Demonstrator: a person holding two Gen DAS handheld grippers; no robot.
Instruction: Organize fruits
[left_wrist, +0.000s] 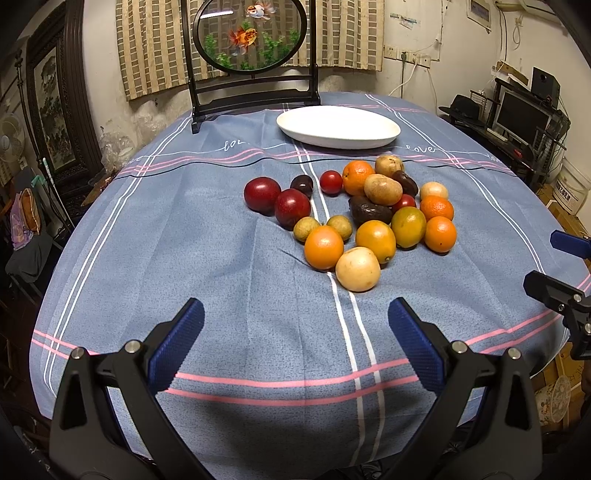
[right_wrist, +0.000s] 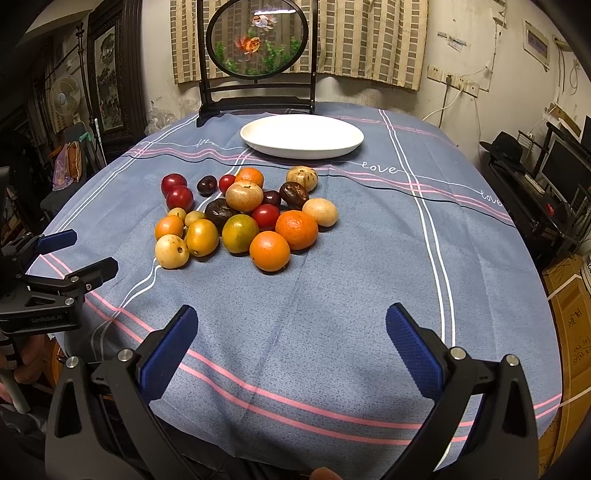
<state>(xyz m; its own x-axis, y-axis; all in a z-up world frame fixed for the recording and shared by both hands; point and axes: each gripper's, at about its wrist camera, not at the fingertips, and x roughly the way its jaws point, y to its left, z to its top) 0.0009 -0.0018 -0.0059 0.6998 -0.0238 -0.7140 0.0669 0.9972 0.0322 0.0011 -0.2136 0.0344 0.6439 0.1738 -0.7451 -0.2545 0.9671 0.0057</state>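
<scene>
A pile of fruit lies mid-table on the blue cloth: oranges, red plums, pale round fruits, small tomatoes and dark fruits. It also shows in the right wrist view. An empty white oval plate sits behind the pile, also in the right wrist view. My left gripper is open and empty, near the table's front edge, short of the pile. My right gripper is open and empty, right of the pile.
A dark wooden stand with a round goldfish panel stands at the table's back edge behind the plate. The right gripper shows at the right edge of the left wrist view; the left gripper shows at the left of the right wrist view.
</scene>
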